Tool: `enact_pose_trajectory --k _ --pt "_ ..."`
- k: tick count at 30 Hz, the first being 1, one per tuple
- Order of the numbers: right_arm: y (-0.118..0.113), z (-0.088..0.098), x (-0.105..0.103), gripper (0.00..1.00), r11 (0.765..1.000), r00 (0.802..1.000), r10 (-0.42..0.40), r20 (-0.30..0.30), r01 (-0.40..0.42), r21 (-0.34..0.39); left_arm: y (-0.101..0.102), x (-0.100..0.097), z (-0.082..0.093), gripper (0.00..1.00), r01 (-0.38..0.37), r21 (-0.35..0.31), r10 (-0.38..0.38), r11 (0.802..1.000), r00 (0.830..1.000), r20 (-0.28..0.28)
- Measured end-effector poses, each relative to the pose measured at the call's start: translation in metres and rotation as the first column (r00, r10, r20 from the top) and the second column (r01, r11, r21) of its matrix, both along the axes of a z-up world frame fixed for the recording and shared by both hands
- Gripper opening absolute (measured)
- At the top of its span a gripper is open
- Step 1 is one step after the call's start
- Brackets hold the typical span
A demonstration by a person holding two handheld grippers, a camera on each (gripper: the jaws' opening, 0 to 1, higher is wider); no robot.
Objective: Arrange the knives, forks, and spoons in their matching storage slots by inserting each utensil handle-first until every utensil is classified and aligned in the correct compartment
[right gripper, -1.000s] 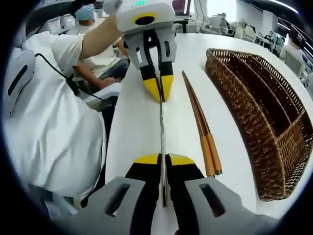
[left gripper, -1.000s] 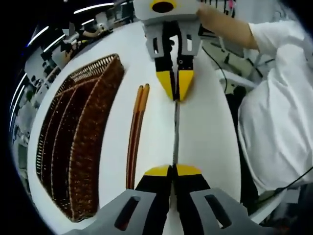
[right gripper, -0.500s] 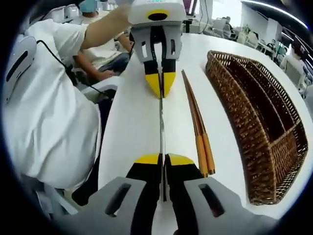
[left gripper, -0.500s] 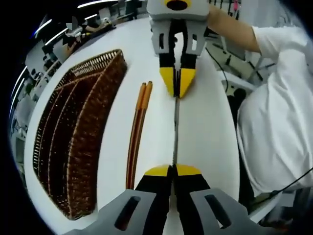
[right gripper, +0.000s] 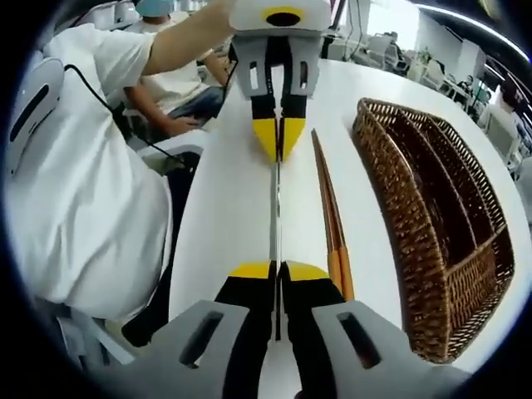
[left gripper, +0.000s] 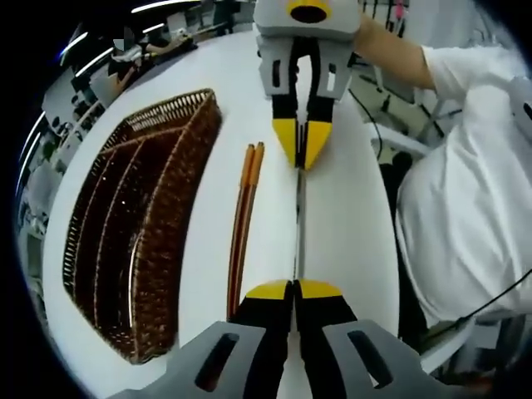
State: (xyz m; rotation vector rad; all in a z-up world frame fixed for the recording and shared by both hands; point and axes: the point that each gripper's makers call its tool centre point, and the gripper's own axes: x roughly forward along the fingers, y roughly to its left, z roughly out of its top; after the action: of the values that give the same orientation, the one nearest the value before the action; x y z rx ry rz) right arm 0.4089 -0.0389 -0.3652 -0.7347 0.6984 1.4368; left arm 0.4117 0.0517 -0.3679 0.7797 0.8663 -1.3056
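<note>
1. Steel, thin and seen edge-on, a utensil (left gripper: 299, 218) runs up the middle of the left gripper view from 6 toward 12 o'clock. The left gripper (left gripper: 293, 289) has its yellow tips pressed together on the near end; the right gripper (left gripper: 302, 158) pinches the far end — which kind of utensil it is cannot be made out.
2. At 9 o'clock in that view lies a wicker basket (left gripper: 170, 218) with long slots on the white table (left gripper: 349, 216); beside it, two orange-brown chopsticks (left gripper: 243, 224), their lower ends cut off behind the jaw.
3. Right gripper view: the right gripper (right gripper: 278, 269) is clamped on the same utensil (right gripper: 275, 208), the left gripper (right gripper: 278, 152) at 12 o'clock likewise.
4. Chopsticks (right gripper: 330, 208) lie just right; the basket (right gripper: 399, 224) sits at 3 o'clock — a person's white sleeve (right gripper: 75, 208) at 9.
</note>
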Motion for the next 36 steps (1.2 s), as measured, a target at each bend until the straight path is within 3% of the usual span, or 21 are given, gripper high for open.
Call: enact_pose_trajectory --k 20,36 --pt "0.018 0.036 0.044 0.03 0.999 0.999 0.028 0.039 -0.026 -0.043 0.017 0.039 0.036 0.00 -0.025 -0.011 0.025 1.000 0.999 0.034" --pt "0.024 0.045 0.079 0.03 0.999 0.999 0.032 0.038 -0.030 -0.045 0.012 0.059 0.040 0.00 -0.034 -0.002 0.034 0.999 0.999 0.025"
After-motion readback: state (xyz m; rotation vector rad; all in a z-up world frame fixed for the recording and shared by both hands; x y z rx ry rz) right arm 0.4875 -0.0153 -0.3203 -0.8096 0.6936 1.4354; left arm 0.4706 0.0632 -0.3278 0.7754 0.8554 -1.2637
